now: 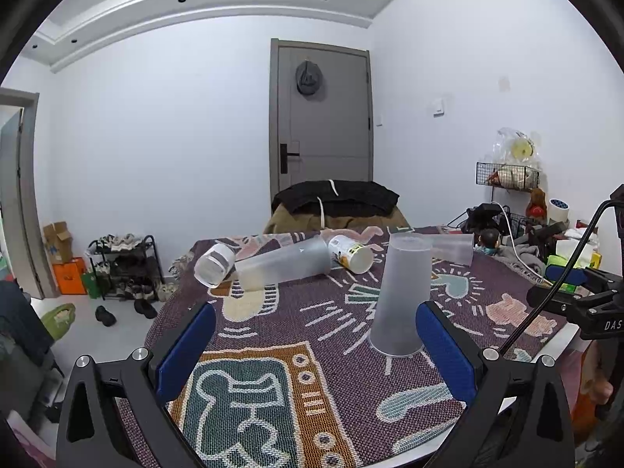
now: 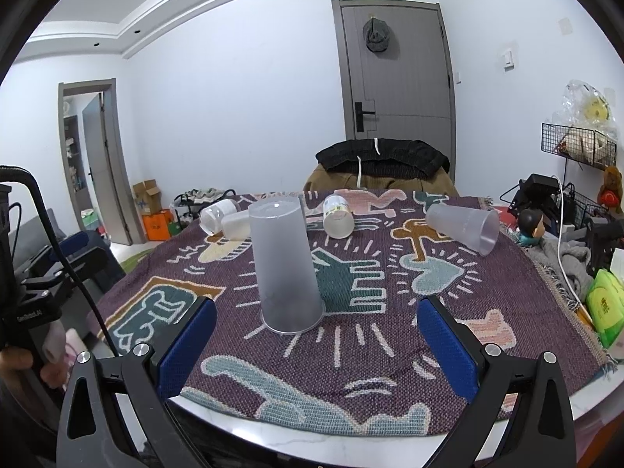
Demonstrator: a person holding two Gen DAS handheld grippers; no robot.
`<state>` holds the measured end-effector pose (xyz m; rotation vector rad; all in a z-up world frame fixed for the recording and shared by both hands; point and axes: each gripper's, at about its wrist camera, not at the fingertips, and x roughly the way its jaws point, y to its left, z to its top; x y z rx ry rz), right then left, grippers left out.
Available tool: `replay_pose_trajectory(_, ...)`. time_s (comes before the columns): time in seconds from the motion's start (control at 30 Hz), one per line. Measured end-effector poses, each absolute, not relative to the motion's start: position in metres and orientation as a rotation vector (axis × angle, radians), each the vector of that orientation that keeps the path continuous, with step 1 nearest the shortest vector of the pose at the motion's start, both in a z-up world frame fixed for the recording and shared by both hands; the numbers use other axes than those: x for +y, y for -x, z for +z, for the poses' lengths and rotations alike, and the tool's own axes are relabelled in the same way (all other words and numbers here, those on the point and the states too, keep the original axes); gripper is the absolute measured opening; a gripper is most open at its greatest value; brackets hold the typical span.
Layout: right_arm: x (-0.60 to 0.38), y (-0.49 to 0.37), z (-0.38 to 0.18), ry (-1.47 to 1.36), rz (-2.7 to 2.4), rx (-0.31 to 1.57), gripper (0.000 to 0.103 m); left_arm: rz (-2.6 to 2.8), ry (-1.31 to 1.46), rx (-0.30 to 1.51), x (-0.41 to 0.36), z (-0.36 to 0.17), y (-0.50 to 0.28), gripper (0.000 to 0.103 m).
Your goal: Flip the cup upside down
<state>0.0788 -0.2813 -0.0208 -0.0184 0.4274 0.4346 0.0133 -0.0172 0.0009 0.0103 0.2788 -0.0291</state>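
A frosted translucent cup (image 1: pixel 401 292) stands upside down, mouth on the patterned tablecloth; it also shows in the right wrist view (image 2: pixel 284 269). My left gripper (image 1: pixel 316 323) is open and empty, with the cup just inside its right finger (image 1: pixel 444 347). My right gripper (image 2: pixel 316 327) is open and empty, behind the cup, which stands between its fingers nearer the left one. The right gripper's body also shows at the right edge of the left wrist view (image 1: pixel 573 296).
More cups lie on their sides: a long frosted one (image 1: pixel 280 261), a small clear one (image 1: pixel 214 265), a white labelled one (image 1: pixel 351 253), another frosted one (image 2: pixel 464 226). Clutter, cables and a green pack (image 2: pixel 604 304) line the table's right side. A chair with dark clothing (image 2: pixel 382 163) stands behind.
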Motion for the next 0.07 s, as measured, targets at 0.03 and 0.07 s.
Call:
replay_pose_trajectory(0.03,-0.2811,-0.0795,-0.0217,0.02,0.433,0.43,0.103,-0.028,-0.011,0.279,-0.0169,0.0009,-0.0133,0.103)
replay_pose_trajectory(0.07,-0.2809,-0.0804,-0.0225,0.021,0.431,0.433,0.103,-0.027,-0.012,0.279,-0.0167,0.001,-0.0135,0.103)
